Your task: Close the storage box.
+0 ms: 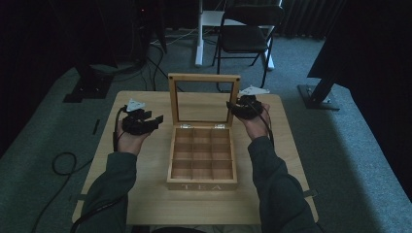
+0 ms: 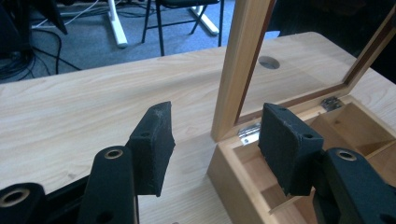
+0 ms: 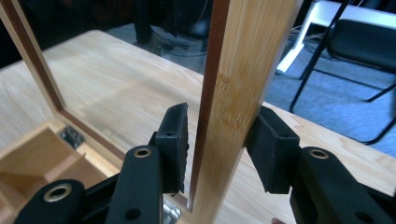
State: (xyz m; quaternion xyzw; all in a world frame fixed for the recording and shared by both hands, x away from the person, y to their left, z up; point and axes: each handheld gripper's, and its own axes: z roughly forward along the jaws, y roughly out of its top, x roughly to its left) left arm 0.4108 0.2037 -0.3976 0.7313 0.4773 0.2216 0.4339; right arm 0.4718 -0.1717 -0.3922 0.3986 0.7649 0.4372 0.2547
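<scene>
Right gripper [image 3: 217, 154]: jaws set around the right upright of the lid's frame, one pad on each side; the far pad looks pressed to the wood, the near pad stands just off it with a thin gap, so whether the frame is truly pinched I cannot tell
Left gripper [image 2: 215, 144]: jaws wide apart, holding nothing; it hangs just left of the box's back left corner, one pad over bare tabletop, the other over the box's rear compartments
Tea box [image 1: 202, 180]: wooden, marked TEA on its front wall, sitting mid-tabletop between the two hands, its square compartments all visible from above
Lid [image 1: 172, 99]: glass pane in a wooden frame, standing upright on hinges at the back edge
Tabletop [image 1: 145, 174]: pale wood, with a round hole seen through the glass in the left gripper view
Hard to make out: the right gripper in the high view is a dark mass at the lid's right edge, so its jaws cannot be read there; room beyond the tabletop is dim
Cut off: folding chair [image 1: 248, 34] behind the tabletop, its top lost at the picture's edge
</scene>
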